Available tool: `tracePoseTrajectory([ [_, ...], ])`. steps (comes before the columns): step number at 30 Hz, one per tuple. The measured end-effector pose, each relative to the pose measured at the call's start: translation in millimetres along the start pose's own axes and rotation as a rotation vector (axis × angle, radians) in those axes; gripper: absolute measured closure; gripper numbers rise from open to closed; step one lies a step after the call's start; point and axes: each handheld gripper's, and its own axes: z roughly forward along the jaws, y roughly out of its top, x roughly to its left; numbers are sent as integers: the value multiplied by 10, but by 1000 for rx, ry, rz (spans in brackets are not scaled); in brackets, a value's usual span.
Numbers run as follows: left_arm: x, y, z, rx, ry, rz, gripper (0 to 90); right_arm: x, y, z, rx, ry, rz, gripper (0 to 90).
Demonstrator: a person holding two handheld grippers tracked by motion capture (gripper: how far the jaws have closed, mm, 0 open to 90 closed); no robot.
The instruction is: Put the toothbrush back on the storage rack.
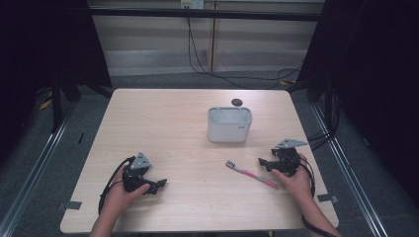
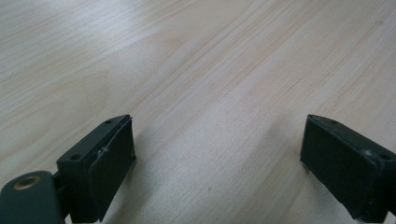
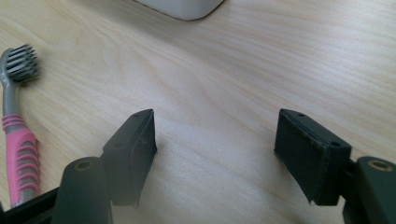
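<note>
Bare wooden bench (image 1: 163,123), so the open, empty right claw (image 1: 262,162) should slide left and pinch the pink toothbrush (image 1: 252,174) mid-handle before heading for the white holder (image 1: 229,124).

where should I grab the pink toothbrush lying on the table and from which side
Probably the pink ribbed handle, coming straight down from above. The toothbrush lies flat on the table with its grey bristle head pointing away toward the white container, so the long handle gives flat sides to pinch. The right tongs are open beside it, nearest.
</note>
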Motion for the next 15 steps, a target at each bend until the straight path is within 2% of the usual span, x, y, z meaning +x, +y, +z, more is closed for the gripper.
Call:
tracePoseTrajectory([
  [4,1,0,-1,0,2,2,96,9,4,3,3,3,7,259],
  [7,0,0,0,0,0,0,95,20,27,-4,29,2,1,259],
  [8,0,0,0,0,-1,-1,95,14,65,-20,56,16,-5,266],
  [13,0,0,0,0,0,0,96,24,168,-112,63,46,4,287],
  [15,0,0,0,0,0,0,96,49,214,-139,74,65,-12,286],
])
